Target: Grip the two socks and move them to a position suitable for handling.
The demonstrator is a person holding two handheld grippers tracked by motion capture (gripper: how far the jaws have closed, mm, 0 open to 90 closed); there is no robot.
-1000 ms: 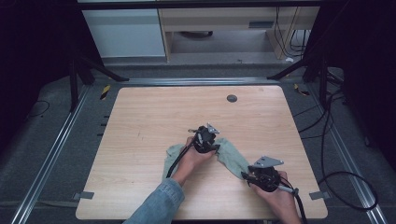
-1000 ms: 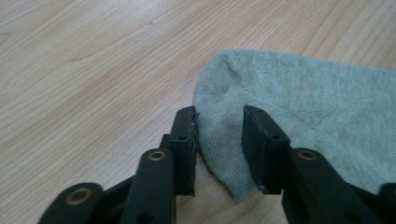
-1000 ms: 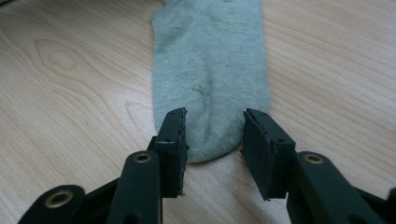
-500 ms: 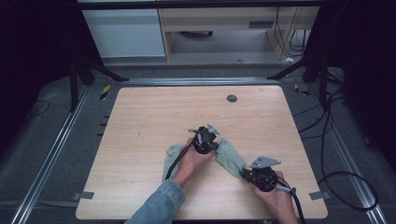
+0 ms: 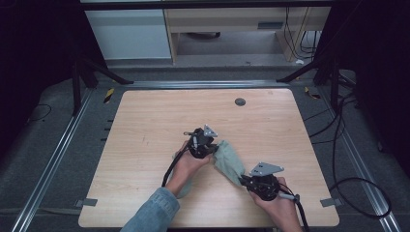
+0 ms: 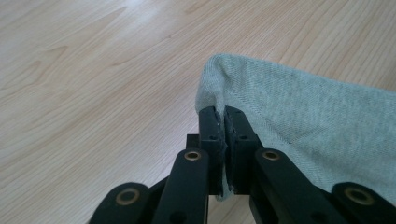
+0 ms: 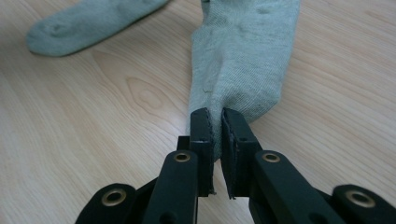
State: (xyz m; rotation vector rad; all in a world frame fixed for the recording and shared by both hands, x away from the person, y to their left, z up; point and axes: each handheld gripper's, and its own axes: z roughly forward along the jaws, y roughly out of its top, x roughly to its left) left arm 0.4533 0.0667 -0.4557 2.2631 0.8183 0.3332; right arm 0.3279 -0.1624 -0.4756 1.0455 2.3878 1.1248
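1. Across the middle of the room stands the desk (image 5: 145,121), a pale wood-grain top with rounded corners on a dark floor, with metal rails running along its left and right sides. I can read no brand, label or writing anywhere on it or on the gear.
2. Beyond the desk's far edge sits a white cabinet (image 5: 128,31) next to an open shelf unit (image 5: 227,29), and black cables (image 5: 348,159) loop over the floor to the right.
3. Near the desk's front half lies a grey-green sock (image 5: 229,162), stretched on a slant between the two tools; its upper end is lifted off the wood at the centre and its lower end runs toward the front right.
4. A second grey-green sock (image 7: 88,21) lies flat on the wood, apart from the first, seen at the top left of the right gripper view.
5. The left tongs (image 5: 207,145), held by a hand in a blue denim sleeve (image 5: 154,212), are closed on the first sock's upper edge; in the left gripper view (image 6: 223,140) the knit fabric is pinched between the jaws and drapes away to the right.
6. The right tongs (image 5: 244,180) are clamped on the sock's lower end, fabric showing in the narrow gap between the jaws in the right gripper view (image 7: 217,140).
7. A small dark round grommet (image 5: 240,101) sits in the desk's far part, well apart from everything else.
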